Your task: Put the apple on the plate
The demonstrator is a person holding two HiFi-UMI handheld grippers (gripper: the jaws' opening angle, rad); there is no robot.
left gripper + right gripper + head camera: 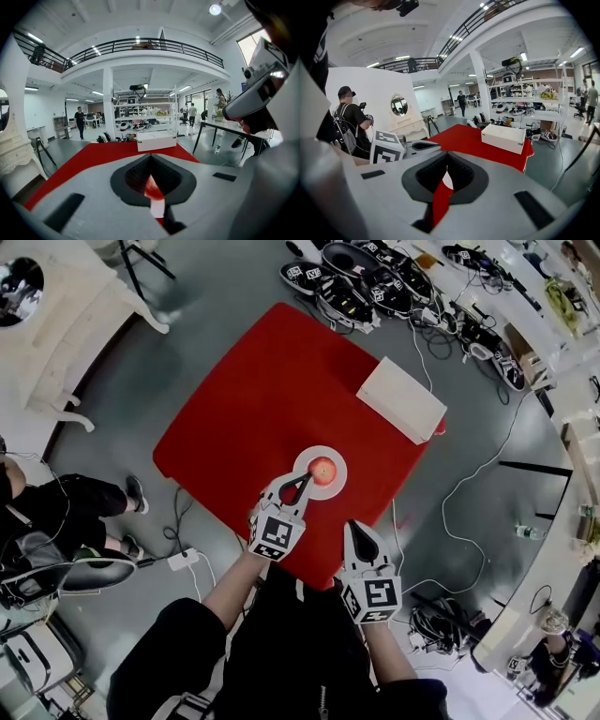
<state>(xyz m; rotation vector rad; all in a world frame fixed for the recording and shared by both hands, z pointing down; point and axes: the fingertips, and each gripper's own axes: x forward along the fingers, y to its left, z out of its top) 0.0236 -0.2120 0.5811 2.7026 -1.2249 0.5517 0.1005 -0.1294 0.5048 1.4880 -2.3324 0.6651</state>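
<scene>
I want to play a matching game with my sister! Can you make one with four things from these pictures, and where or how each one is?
Things:
1. apple
2. box
3. table
4. left gripper

Places or states:
A. jaws shut, tips right beside the plate
B. lying on the plate
C. under the plate and the box
D. at a far corner of the table

Pairs: 1-B, 2-D, 3-C, 4-A

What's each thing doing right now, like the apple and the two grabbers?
plate: flat on the red table.
apple: on the plate, not held.
left gripper: shut, empty, tip at the plate's edge.
right gripper: shut, empty, back from the plate.
white box: flat at the table's corner.
</scene>
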